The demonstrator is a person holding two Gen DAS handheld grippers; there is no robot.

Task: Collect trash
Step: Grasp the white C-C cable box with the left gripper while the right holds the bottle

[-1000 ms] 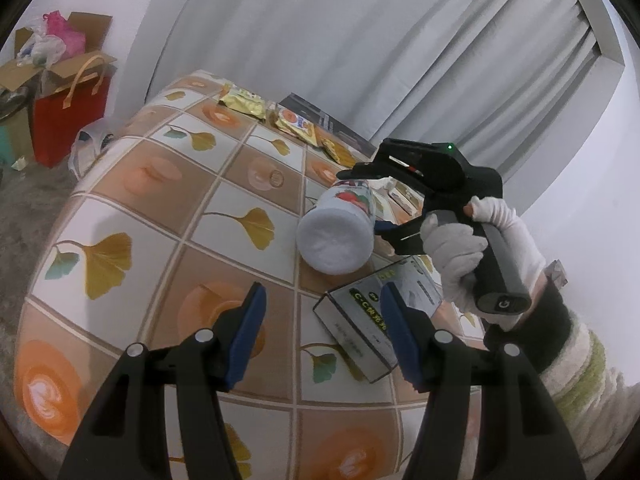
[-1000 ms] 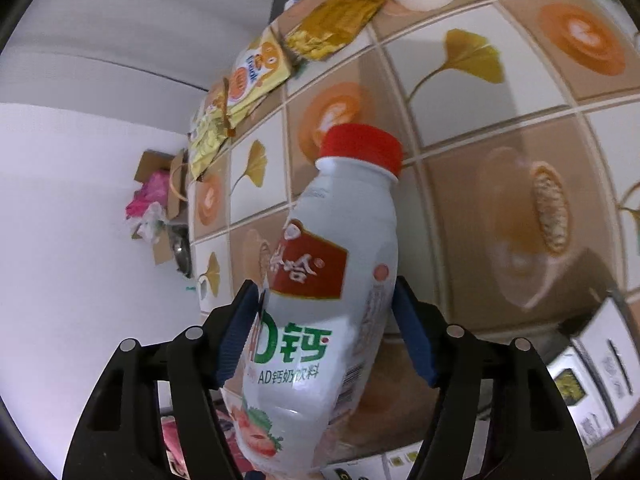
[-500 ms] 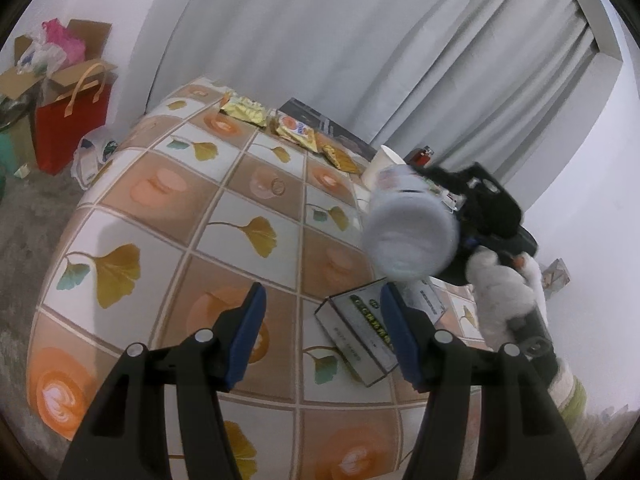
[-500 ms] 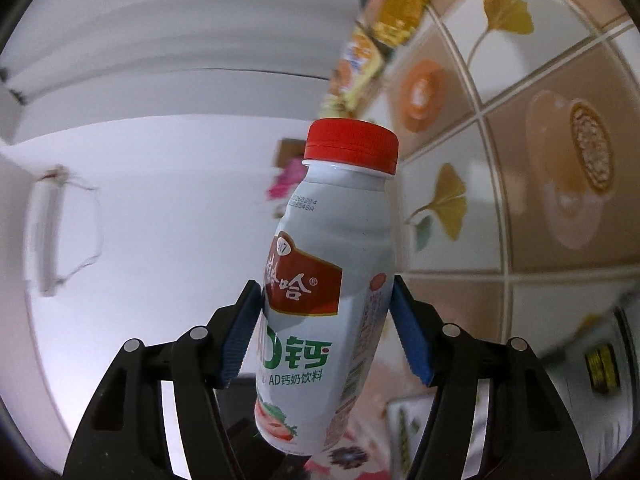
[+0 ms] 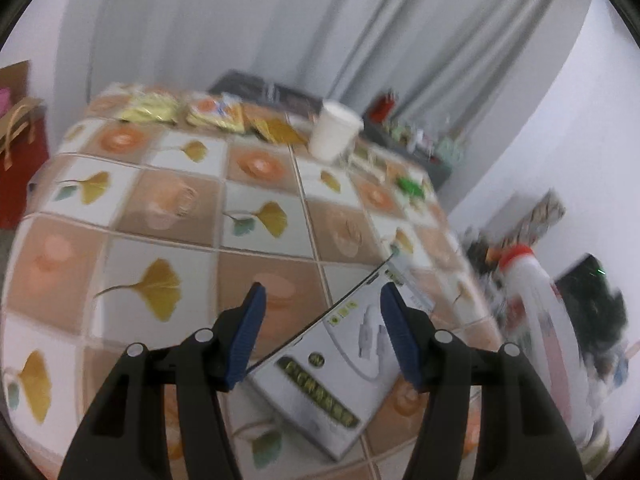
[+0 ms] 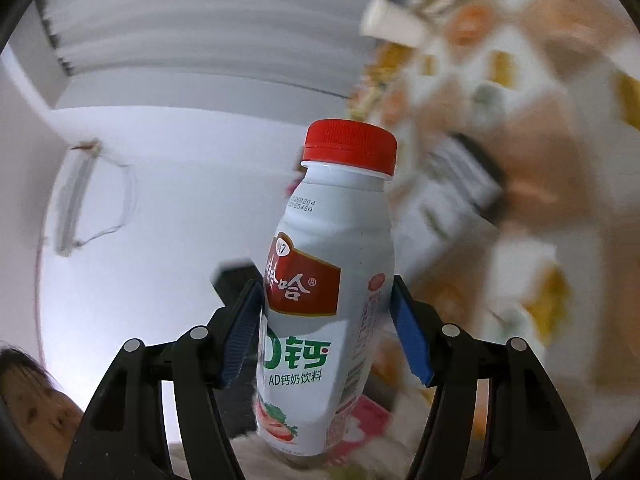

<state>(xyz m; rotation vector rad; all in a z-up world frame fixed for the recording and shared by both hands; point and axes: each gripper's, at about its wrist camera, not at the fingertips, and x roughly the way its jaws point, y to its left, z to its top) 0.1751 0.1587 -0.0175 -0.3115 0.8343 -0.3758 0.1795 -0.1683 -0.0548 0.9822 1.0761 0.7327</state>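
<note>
My right gripper (image 6: 326, 334) is shut on a white milk-drink bottle (image 6: 328, 280) with a red cap, held in the air off the table; the view around it is blurred. The bottle also shows in the left wrist view (image 5: 540, 320), past the table's right edge. My left gripper (image 5: 322, 332) is open and empty, hovering over the near part of the tiled table (image 5: 160, 220), just above a flat white box (image 5: 340, 380). Snack wrappers (image 5: 216, 114) and a white paper cup (image 5: 334, 132) sit at the table's far side.
A red paper bag (image 5: 16, 160) stands on the floor at the left. Small items (image 5: 412, 188) lie near the table's far right corner. Grey curtains hang behind. Clutter (image 5: 532, 224) sits on the floor to the right of the table.
My right gripper has carried the bottle off the table to the right and turned it upright. My left gripper has shifted right, toward the white box, still open.
</note>
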